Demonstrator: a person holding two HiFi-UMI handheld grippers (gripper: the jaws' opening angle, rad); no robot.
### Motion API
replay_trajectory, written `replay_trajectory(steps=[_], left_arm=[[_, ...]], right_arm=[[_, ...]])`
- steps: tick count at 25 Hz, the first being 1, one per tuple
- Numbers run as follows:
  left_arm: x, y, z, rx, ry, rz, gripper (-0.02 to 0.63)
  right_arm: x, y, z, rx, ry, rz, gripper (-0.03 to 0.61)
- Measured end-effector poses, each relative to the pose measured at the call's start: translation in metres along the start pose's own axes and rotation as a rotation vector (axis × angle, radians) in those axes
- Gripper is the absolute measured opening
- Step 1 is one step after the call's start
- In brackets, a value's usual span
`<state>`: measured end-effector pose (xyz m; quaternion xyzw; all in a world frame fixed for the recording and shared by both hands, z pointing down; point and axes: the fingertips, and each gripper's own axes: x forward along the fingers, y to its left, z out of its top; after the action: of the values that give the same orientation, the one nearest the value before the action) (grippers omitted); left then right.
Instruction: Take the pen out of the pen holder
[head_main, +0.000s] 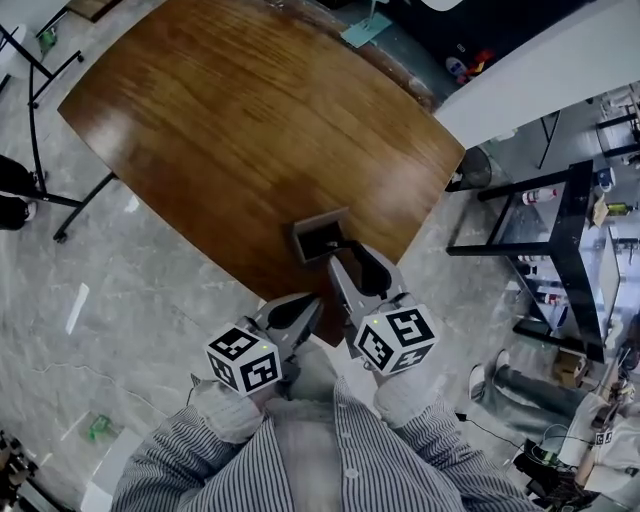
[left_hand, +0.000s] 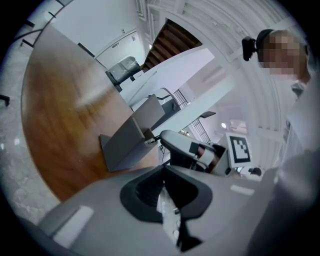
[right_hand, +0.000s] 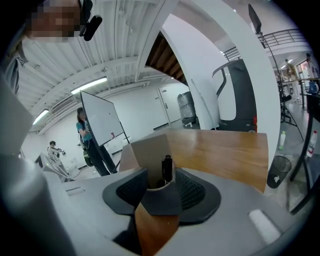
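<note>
Head view: both grippers reach in from the near edge of a brown wooden tabletop (head_main: 230, 120), where a grey pen holder (head_main: 320, 236) stands close to that edge.
Pen: a dark pen (right_hand: 167, 169) stands upright inside the pen holder. In the right gripper view its top shows above the lower front rim.
Right gripper: the right gripper (head_main: 347, 256) has its jaws spread wide. The pen holder and pen show in the gap between them, and the pads press on nothing.
Left gripper: the left gripper (head_main: 313, 301) hangs just off the tabletop's near edge, its jaws drawn together at the tips and empty.
Done: by my reading, only the approach. The pen is neither gripped nor lifted.
Left to do: closing on the pen's exposed top and drawing it straight up, clear of the rim. The other gripper could perhaps steady the holder.
Surface: glossy wood grain with a rounded outline.
Room: a grey marbled floor (head_main: 150, 290) and a black metal rack (head_main: 570, 250) at the right. In the right gripper view a whiteboard (right_hand: 100, 120) stands far off with people beside it.
</note>
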<state>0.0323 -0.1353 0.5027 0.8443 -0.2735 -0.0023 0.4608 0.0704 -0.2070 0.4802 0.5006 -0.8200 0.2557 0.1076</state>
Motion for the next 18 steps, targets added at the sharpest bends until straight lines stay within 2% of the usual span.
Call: replay_trajectory(steps=[6,11,18], left_arm=[[-0.007,0.011,-0.001,-0.024,0.002,0.010,0.008],[-0.009,0.014,0.003,-0.053,-0.018,0.023,0.008],[-0.014,0.014,0.006,-0.059,-0.030,0.029,0.008]], right_arm=[[0.013,0.003,0.000,-0.026,-0.002,-0.029,0.150],[0.012,-0.006,0.004,-0.034,-0.020,-0.067,0.059],[0.014,-0.004,0.006,-0.045,-0.006,-0.076,0.057]])
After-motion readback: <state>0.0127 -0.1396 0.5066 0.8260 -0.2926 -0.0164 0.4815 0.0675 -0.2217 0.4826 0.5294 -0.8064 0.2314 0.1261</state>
